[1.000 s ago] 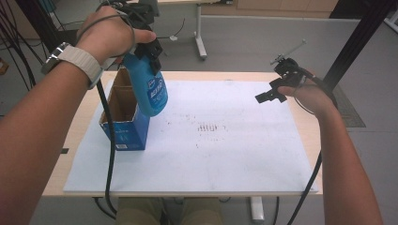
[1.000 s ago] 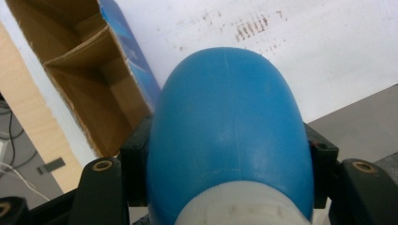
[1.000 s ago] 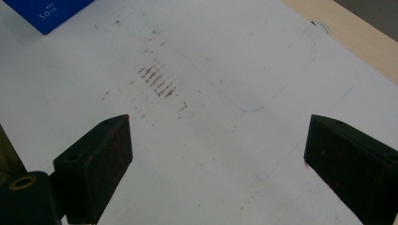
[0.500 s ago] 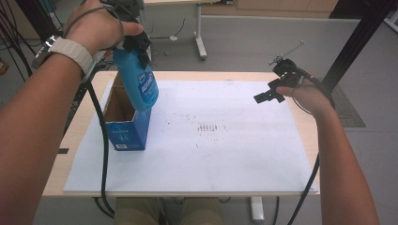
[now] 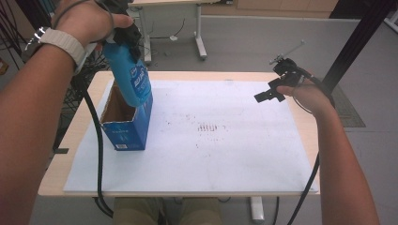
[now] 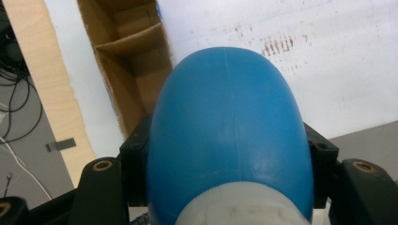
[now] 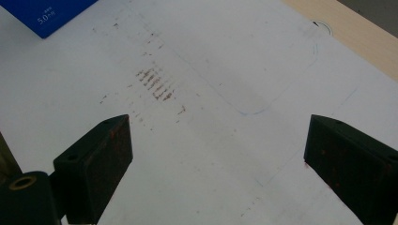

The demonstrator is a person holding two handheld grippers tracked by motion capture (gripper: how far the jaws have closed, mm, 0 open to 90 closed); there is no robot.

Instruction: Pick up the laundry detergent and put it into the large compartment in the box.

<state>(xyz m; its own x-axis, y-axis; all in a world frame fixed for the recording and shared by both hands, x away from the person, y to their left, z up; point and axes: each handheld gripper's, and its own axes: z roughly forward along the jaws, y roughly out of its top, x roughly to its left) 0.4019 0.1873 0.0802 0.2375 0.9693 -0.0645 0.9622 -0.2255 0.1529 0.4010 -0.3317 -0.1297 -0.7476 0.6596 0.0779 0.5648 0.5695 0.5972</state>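
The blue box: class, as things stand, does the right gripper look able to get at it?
Probably yes. The right gripper hovers with open, empty jaws above the white sheet, and bare sheet lies between it and the blue box. The left gripper holds the blue bottle above the box's open top, crowding that side.

A lab or workshop: a bench (image 5: 291,77) covered with a stained white sheet (image 5: 244,154), grey floor (image 5: 244,42) behind it with another table's metal legs (image 5: 201,35), and loose cables (image 6: 14,112) beside the bench.
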